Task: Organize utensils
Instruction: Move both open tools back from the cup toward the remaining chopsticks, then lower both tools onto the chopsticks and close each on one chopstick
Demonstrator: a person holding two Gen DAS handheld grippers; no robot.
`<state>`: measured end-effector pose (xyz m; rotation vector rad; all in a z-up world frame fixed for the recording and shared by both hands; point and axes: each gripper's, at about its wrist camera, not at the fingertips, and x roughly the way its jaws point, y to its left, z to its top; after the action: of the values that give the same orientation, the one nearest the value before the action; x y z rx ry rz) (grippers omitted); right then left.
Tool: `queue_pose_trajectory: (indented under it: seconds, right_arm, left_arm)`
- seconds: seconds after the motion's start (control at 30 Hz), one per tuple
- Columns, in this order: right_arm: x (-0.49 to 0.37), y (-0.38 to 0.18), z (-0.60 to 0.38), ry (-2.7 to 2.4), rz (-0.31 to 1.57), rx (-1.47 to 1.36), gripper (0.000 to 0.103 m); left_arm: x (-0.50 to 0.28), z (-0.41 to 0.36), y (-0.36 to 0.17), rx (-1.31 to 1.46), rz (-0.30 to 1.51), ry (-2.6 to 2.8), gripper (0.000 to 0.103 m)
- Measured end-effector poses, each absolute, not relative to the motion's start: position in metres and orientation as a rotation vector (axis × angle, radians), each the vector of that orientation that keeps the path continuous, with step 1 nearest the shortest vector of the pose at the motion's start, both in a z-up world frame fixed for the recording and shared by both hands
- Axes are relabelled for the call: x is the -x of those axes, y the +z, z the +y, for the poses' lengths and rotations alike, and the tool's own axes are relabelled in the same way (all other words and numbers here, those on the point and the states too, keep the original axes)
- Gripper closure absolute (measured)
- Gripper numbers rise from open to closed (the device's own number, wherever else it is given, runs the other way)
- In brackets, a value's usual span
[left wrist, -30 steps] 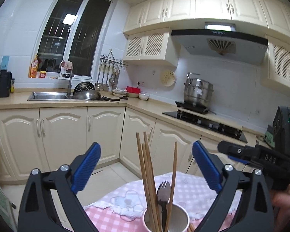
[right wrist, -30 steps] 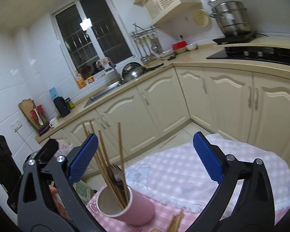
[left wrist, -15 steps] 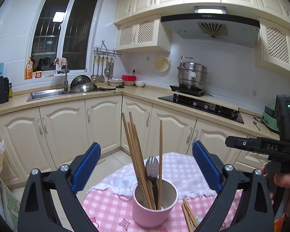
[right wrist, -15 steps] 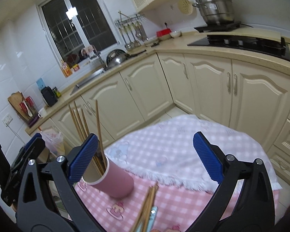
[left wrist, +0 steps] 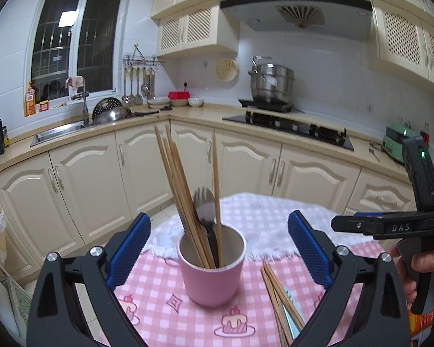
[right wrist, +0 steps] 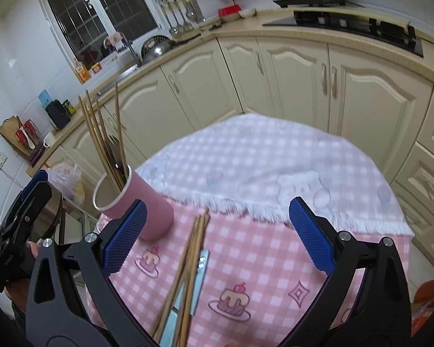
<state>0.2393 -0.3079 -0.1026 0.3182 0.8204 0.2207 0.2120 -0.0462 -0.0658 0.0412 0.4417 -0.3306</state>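
- Right tool (right wrist: 215, 237): blue pads set wide apart, nothing between them. It hangs above the near part of the desk (right wrist: 263, 248), looking down over the pink checked cloth.
- Left tool (left wrist: 218, 248): also spread wide and carrying nothing. It faces the pink cup (left wrist: 211, 266), which sits centred between its two pads but clear of both.
- Loose chopsticks (right wrist: 189, 260): a bundle lying flat on the cloth, on top of or beside a pale blue flat item (right wrist: 201, 271) that I cannot identify. In the right wrist view the bundle sits inside the span of my right tool, nearer its left pad.
- Long axis: the sticks run away from the right tool, roughly along its line of sight, their far tips leaning slightly right toward the white fringed cloth (right wrist: 275, 167). The pads would therefore close across the bundle's width, which I judge favourable for a pinch.
- Nearer hand: the right. From the left wrist view the same bundle lies off to the right of the cup, under the right-hand pad, not in the left tool's gap.
- Cup relative to bundle: just to the left and further away in the right wrist view, close by but not touching. It already holds several upright chopsticks (left wrist: 185, 190) and a fork (left wrist: 205, 211).
- Judgement: the sorting is partly done; the loose bundle remains. The coming move calls for the right tool to descend onto the sticks, then carry them left to the cup.
- Risk: thin sticks may roll or splay under the pads.
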Motion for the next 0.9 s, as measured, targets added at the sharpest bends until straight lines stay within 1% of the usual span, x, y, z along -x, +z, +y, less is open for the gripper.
queue_pose_trajectory:
  seconds: [0.27, 0.43, 0.7, 0.9]
  right_arm:
    - [-0.232, -0.119, -0.305, 0.232, 0.886, -0.286, 0.006]
    - [-0.224, -0.139, -0.293, 0.252, 0.965, -0.247, 0.006]
    - [-0.213, -0.174, -0.264, 0.282, 1.075, -0.125, 0.006]
    - [-0.209, -0.188, -0.256, 0.299, 1.107, -0.084, 0.006]
  left_arm:
    - [-0.211, -0.057, -0.093, -0.085, 0.54, -0.34, 0.009]
    - [-0.212, -0.063, -0.113, -0.125, 0.618, -0.344, 0.009]
    - [-0.214, -0.072, -0.159, -0.199, 0.764, -0.37, 0.009]
    - [-0.219, -0.076, -0.187, -0.224, 0.874, -0.393, 0.009]
